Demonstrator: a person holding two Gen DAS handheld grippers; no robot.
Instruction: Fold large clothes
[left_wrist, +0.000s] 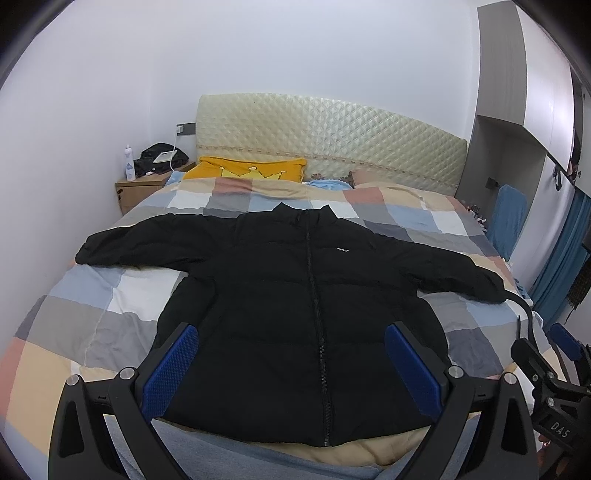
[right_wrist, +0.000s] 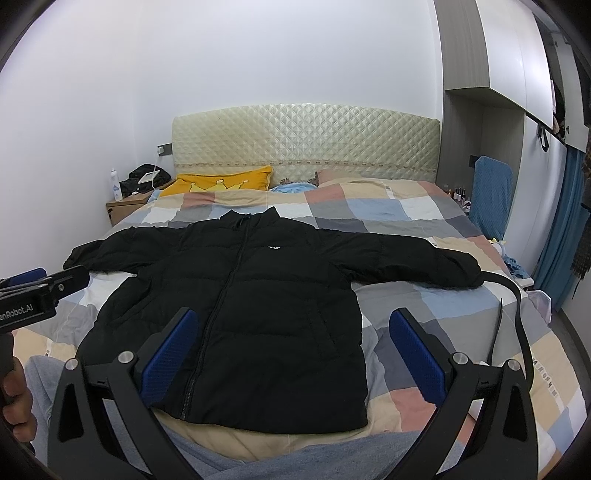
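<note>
A black puffer jacket (left_wrist: 295, 295) lies flat and zipped on the checked bed cover, collar toward the headboard and both sleeves spread out; it also shows in the right wrist view (right_wrist: 258, 306). My left gripper (left_wrist: 291, 332) is open and empty, held above the jacket's lower part near the hem. My right gripper (right_wrist: 291, 317) is open and empty, above the jacket's lower right side. The right gripper also shows at the right edge of the left wrist view (left_wrist: 554, 354), and the left gripper at the left edge of the right wrist view (right_wrist: 40, 288).
The bed (left_wrist: 92, 314) has a checked cover, a yellow pillow (left_wrist: 247, 170) and a quilted headboard (left_wrist: 332, 140). A nightstand (left_wrist: 140, 188) with a bottle and dark items stands back left. A black belt (right_wrist: 517, 317) lies by the right sleeve. A wardrobe and a blue chair (right_wrist: 491, 195) stand on the right.
</note>
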